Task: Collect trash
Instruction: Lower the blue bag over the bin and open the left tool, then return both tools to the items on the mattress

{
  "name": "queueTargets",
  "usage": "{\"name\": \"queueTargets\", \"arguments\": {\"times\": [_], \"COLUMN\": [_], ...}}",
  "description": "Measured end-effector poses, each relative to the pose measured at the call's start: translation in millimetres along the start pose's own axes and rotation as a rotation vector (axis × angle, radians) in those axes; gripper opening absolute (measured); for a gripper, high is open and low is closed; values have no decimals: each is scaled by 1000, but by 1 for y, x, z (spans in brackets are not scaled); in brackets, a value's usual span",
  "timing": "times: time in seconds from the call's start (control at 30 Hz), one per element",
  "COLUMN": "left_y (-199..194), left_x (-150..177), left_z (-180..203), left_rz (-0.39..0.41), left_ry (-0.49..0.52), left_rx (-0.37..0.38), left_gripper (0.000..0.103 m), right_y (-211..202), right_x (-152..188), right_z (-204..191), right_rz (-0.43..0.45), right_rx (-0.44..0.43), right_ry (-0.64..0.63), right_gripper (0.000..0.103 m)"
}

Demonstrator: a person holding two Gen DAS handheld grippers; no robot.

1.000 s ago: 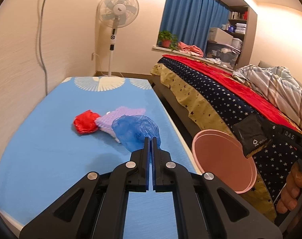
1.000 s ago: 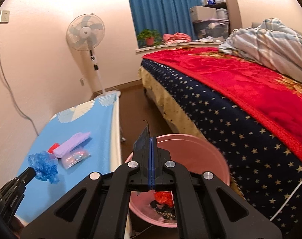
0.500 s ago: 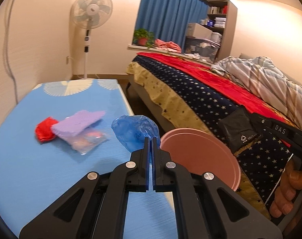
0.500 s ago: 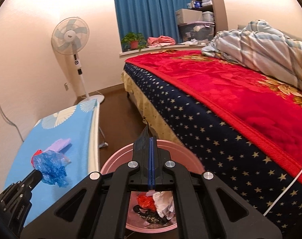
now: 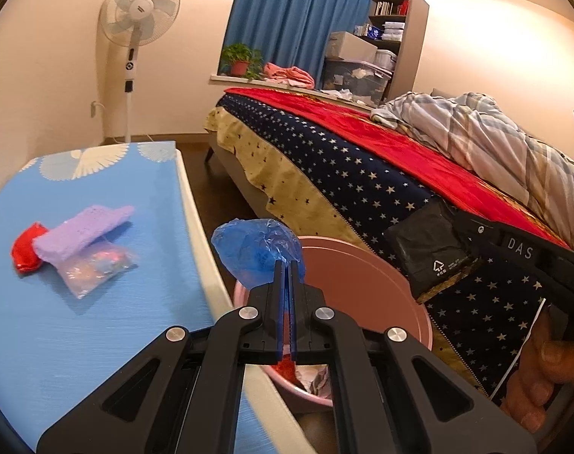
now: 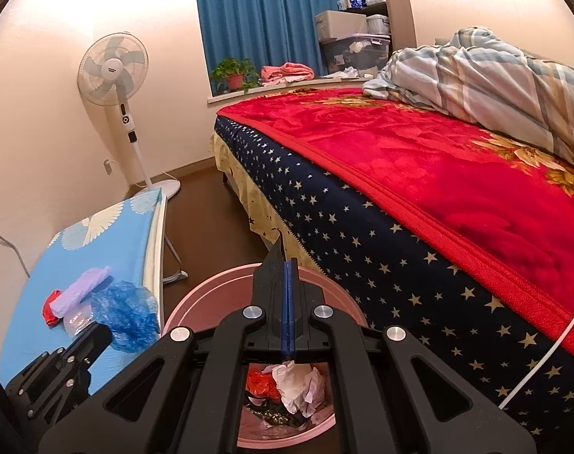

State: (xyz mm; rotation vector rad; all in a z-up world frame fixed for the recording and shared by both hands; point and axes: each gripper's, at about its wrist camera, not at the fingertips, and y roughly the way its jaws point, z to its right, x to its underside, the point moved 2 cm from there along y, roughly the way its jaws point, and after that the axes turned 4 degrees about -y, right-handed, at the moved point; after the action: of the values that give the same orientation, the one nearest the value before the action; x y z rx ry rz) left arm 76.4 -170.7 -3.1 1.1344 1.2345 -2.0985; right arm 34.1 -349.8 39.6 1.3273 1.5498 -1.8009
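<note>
The pink bin (image 5: 366, 265) stands on the floor between the bed (image 6: 419, 196) and the blue table (image 5: 82, 325), under both tongs. The left gripper (image 5: 285, 265) pinches a crumpled blue bag (image 5: 254, 251) over the bin's rim, tilted downward; the right gripper (image 6: 287, 265), likewise tilted, clamps a black wrapper (image 5: 425, 251) above it. Three pieces remain on the table: one red wad (image 5: 25, 251), one purple cloth (image 5: 80, 229), one clear packet (image 5: 94, 270).
</note>
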Motion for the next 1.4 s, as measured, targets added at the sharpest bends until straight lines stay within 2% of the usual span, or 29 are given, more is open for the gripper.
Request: {"name": "queueTargets", "arguments": {"times": [0.43,0.47,0.53,0.57,0.6,0.63,0.83,1.03,1.23,1.3,1.4], "left_y": [21,22,26,25,23,22,1,-24,-46,-52,-62], "left_x": [5,5,6,6,6,6,0,-4,-6,-7,-7], "left_z": [12,13,13,12,11,10,-5,-29,-68,-83,-112], "left_rz": [-36,-41,-61,-62,-58,-56,-20,18,51,57,67], "left_ry": [-1,2,3,1,0,-1,-15,-36,-69,-91,-146], "left_rx": [47,54,71,70,67,64,42,-11,-113,-154,-219], "left_gripper": [2,3,18,32,34,34,34,34,22,14,12], "right_y": [11,12,13,12,11,9,-1,-9,-10,-9,-6], "right_x": [3,3,4,4,3,3,2,3,4,5,7], "right_z": [3,4,8,10,11,11,1,-20,-55,-68,-94], "right_rz": [-34,-41,-49,-49,-45,-42,-29,-20,-11,-9,-11], "right_rx": [19,21,24,26,27,26,-11,-74,-163,-196,-263], "right_ry": [1,6,25,36,49,52,40,36,27,19,7], "right_gripper": [2,5,12,25,37,41,41,39,36,31,23]}}
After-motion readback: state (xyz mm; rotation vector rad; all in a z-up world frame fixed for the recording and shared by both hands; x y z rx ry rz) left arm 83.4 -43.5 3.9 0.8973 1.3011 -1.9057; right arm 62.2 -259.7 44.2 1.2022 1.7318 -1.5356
